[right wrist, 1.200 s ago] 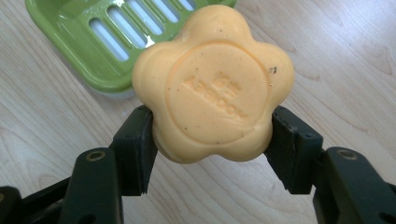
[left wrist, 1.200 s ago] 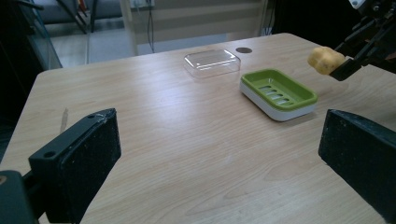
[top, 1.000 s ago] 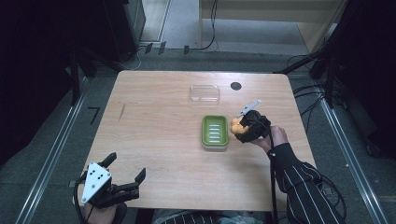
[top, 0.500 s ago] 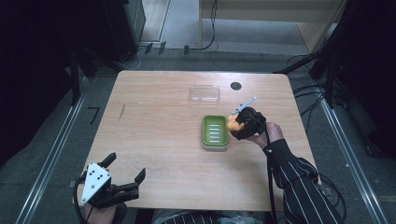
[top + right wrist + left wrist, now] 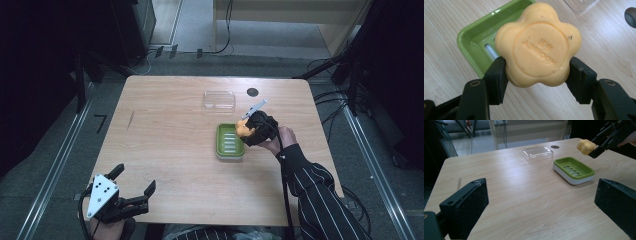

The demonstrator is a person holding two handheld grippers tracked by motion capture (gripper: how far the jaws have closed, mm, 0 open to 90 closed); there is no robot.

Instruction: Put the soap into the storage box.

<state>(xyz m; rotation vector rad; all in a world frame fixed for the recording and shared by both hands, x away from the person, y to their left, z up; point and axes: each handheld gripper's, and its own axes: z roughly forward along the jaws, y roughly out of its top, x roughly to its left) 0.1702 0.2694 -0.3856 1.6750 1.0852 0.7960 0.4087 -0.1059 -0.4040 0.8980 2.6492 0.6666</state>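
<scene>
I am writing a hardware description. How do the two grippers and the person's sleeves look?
Both grippers are black with two thick, flat-faced jaws. The left gripper carries a grey three-cornered plate dotted with small holes. The right gripper has a thin grey plate too, and a black cable trails from it along the forearm. The sleeve is dark with thin white stripes.

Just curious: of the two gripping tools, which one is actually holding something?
The right gripper: it clamps a flower-shaped orange soap above the green dish. The left gripper is open.

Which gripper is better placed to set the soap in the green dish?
Right. The right gripper already clamps the orange soap just over the green dish; the left gripper sits open at the table's near edge.
</scene>
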